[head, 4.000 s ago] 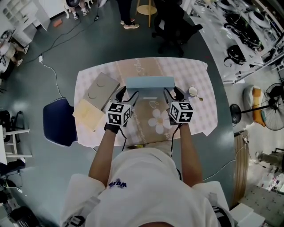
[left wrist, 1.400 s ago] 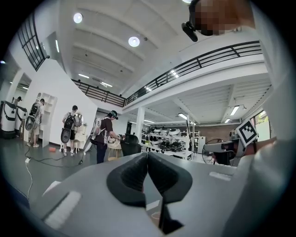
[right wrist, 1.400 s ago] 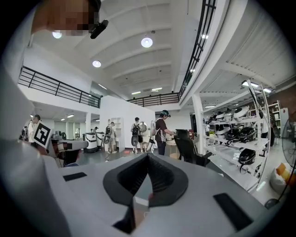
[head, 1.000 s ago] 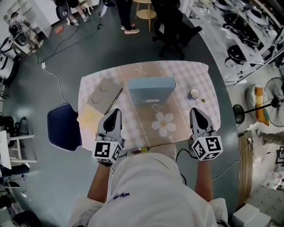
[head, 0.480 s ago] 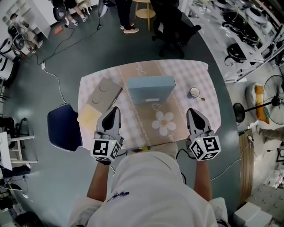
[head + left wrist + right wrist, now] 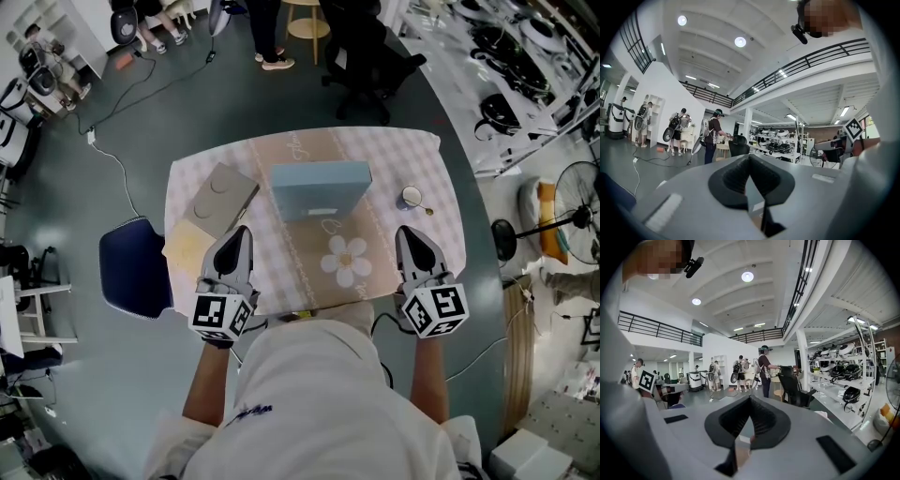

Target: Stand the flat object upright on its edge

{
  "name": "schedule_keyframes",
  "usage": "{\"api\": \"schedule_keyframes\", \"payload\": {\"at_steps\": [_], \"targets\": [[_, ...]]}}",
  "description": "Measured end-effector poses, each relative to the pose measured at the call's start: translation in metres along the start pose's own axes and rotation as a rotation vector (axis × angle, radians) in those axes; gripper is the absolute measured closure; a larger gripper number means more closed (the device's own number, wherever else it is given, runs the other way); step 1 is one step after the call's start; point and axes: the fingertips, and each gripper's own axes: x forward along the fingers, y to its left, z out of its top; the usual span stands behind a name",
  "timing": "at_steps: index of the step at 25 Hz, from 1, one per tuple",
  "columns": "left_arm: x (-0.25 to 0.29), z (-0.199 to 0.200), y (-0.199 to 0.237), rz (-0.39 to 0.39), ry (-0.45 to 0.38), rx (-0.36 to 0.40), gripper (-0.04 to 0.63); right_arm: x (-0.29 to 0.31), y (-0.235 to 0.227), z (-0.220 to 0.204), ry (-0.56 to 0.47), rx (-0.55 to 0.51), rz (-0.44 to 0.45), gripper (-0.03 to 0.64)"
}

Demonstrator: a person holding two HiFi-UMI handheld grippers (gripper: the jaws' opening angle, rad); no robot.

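The flat light-blue box (image 6: 319,192) appears to stand on its long edge at the middle of the table (image 6: 412,150), with its broad face toward me and nothing touching it. My left gripper (image 6: 240,232) hovers near the table's front left and is shut and empty. At the front right, my right gripper (image 6: 411,232) is likewise shut and empty. Both sit well short of the box. In the left gripper view the left gripper (image 6: 750,159) points out across the room with its jaws together. The right gripper (image 6: 750,401) looks the same in the right gripper view.
A grey flat box (image 6: 218,194) and a cream flat piece (image 6: 190,248) lie at the table's left. A small cup with a spoon (image 6: 410,197) sits at the right. A blue chair (image 6: 134,267) stands left of the table. People stand far off in the room.
Four seconds ago both grippers were at the blue box's two sides; now they are drawn back to the near edge. Over the last second they barely shifted.
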Motion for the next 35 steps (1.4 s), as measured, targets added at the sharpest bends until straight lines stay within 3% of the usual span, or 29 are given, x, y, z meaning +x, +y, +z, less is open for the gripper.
{"api": "schedule_keyframes", "payload": {"at_steps": [35], "targets": [[0.000, -0.004, 0.007, 0.004, 0.019, 0.009, 0.594, -0.001, 0.003, -0.011, 0.022, -0.002, 0.004, 0.614]]}}
